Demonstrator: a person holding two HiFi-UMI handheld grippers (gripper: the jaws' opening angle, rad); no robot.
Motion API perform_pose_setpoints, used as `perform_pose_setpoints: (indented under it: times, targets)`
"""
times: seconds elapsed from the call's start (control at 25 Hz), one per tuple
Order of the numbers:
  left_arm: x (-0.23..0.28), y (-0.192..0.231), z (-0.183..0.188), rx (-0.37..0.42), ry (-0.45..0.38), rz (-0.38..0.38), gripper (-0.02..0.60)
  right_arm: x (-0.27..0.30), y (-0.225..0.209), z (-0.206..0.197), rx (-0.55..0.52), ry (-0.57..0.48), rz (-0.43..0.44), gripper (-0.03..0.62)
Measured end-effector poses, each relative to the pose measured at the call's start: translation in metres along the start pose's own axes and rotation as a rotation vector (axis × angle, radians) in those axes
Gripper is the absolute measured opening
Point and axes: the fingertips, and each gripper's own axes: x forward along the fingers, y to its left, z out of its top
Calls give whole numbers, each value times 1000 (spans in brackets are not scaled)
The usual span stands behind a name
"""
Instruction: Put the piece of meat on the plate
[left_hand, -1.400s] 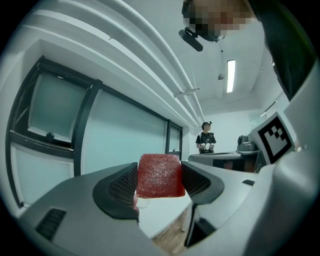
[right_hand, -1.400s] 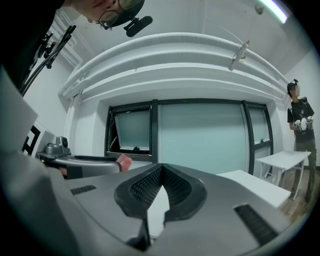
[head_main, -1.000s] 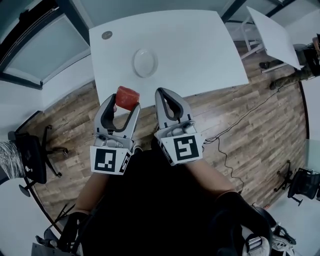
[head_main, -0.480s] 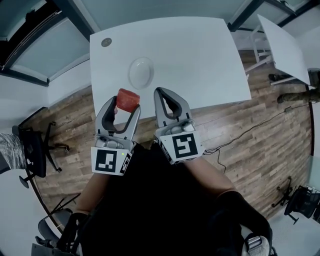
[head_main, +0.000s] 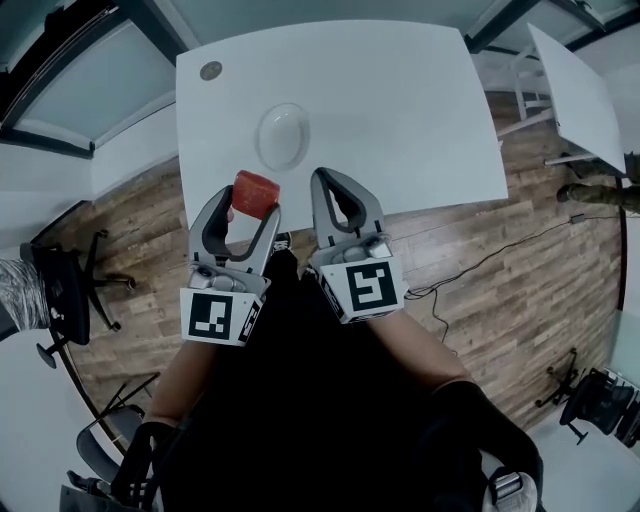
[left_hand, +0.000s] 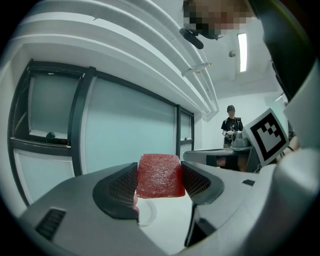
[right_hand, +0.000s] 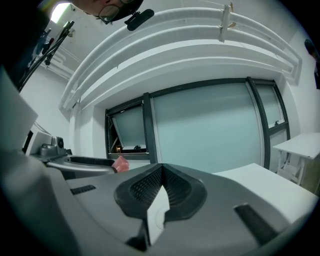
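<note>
Left gripper (head_main: 250, 205): I hold it clamped on the piece of meat; in the left gripper view (left_hand: 159, 177) both ribbed pads press the meat's two sides.
Piece of meat (head_main: 255, 193): a red, blocky chunk (left_hand: 159, 175) held up off the table at the tips of my left jaws. In the head view it shows at the table's near edge, on the near side of the plate and not touching it. Its pink corner also peeks into the right gripper view (right_hand: 120, 163), left of my right jaws.
Right gripper (head_main: 328, 185): I hold it just right of the left one, jaws together with nothing between them; in the right gripper view (right_hand: 161, 187) the pads meet at the tips.
Plate (head_main: 282, 135): white and round, bare, on the left half of the table, farther off than both grippers. Its rim shows below the meat in the left gripper view (left_hand: 145, 214).
Table (head_main: 400, 100): white, rectangular, ahead of me.
Marker cubes: one on my left gripper (head_main: 218, 318), one on my right (head_main: 365, 290), both at the near end.
Small disc (head_main: 210, 70): dark, round, at the table's far left corner.
Floor (head_main: 500, 280): wood planks.
Office chair (head_main: 70, 300): black, far left on the floor.
Person (left_hand: 231, 120): standing well off, seen in the left gripper view.
</note>
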Motion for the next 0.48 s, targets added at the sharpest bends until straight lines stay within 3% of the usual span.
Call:
perform_pose_setpoints:
  times: [0.48]
  targets:
    - [50, 30, -25, -21, 70, -85, 275, 37, -23, -30, 28, 104, -62, 3]
